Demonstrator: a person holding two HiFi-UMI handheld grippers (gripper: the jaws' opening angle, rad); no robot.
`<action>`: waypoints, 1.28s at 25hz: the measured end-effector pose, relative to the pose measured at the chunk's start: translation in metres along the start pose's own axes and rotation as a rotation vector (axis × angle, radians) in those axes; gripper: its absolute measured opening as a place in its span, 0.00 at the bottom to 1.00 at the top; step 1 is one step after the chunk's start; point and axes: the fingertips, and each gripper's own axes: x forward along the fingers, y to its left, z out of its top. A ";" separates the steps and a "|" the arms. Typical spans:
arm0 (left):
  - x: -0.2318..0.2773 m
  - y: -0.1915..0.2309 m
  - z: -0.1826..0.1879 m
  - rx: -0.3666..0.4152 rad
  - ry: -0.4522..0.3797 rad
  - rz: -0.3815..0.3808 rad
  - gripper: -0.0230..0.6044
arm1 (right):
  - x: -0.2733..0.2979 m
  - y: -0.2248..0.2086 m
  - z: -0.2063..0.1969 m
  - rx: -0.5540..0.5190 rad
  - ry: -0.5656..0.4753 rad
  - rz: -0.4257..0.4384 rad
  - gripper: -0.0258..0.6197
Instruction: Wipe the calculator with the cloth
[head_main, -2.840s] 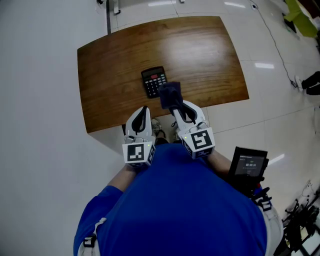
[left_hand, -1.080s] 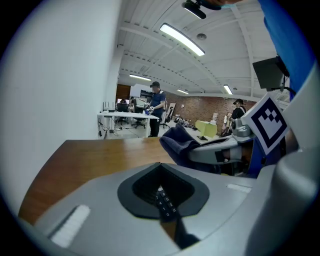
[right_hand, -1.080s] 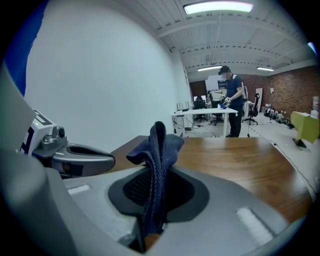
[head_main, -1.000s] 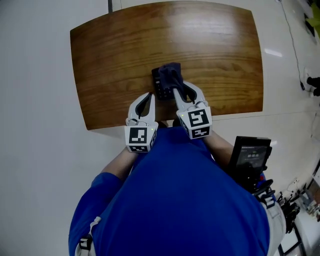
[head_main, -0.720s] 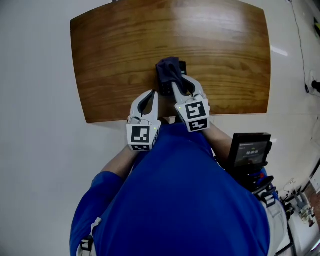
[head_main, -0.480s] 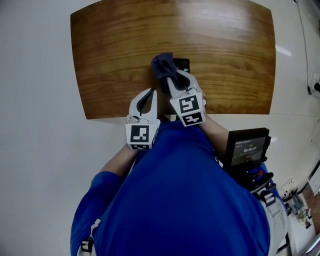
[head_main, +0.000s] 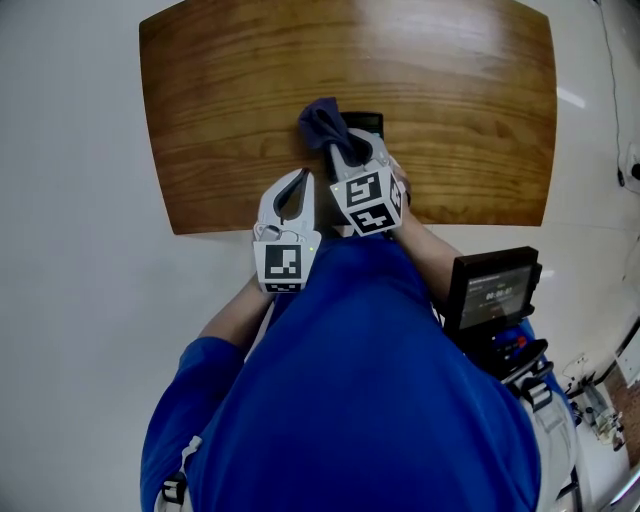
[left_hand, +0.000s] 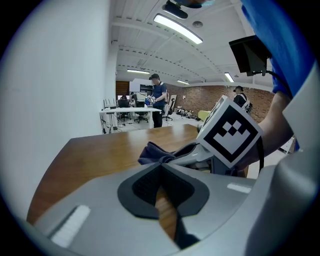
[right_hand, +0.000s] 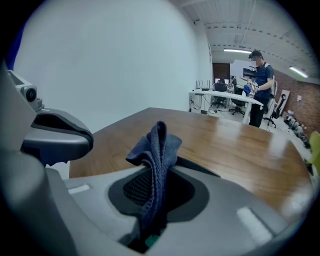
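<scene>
Cloth (head_main: 320, 122), pinched in the right gripper (head_main: 341, 152), lay bunched over the left part of the calculator (head_main: 365, 124) near the front middle of the table (head_main: 220, 120) in the head view, a hold that suited dragging the fabric across the keys. The left gripper (head_main: 302, 178) hung just beside it over the table's near edge, apparently kept clear of the wiping path. Most of the calculator was covered by cloth and gripper; only its far right corner showed.

From the left gripper view, that tool's jaws were pressed together with nothing between them, bare wood showing past them. The right gripper's marker cube (left_hand: 230, 135) and a fold of cloth filled the middle distance, and no calculator could be made out.

From the right gripper view, the jaws were clamped on the cloth, which stood up in a fold between the pads. A dark sliver (right_hand: 197, 166) behind it was probably the calculator's edge. Whether the fabric actually touched the keys was hidden below the jaws.
</scene>
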 end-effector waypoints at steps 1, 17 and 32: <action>0.001 0.000 0.000 -0.008 0.000 -0.004 0.05 | 0.000 -0.001 -0.001 0.005 0.004 -0.005 0.14; 0.035 -0.001 -0.014 -0.011 0.024 -0.071 0.05 | -0.009 -0.072 -0.039 0.116 0.046 -0.166 0.14; 0.015 0.016 -0.022 -0.005 0.049 -0.005 0.05 | 0.002 -0.031 -0.025 0.047 0.037 -0.071 0.14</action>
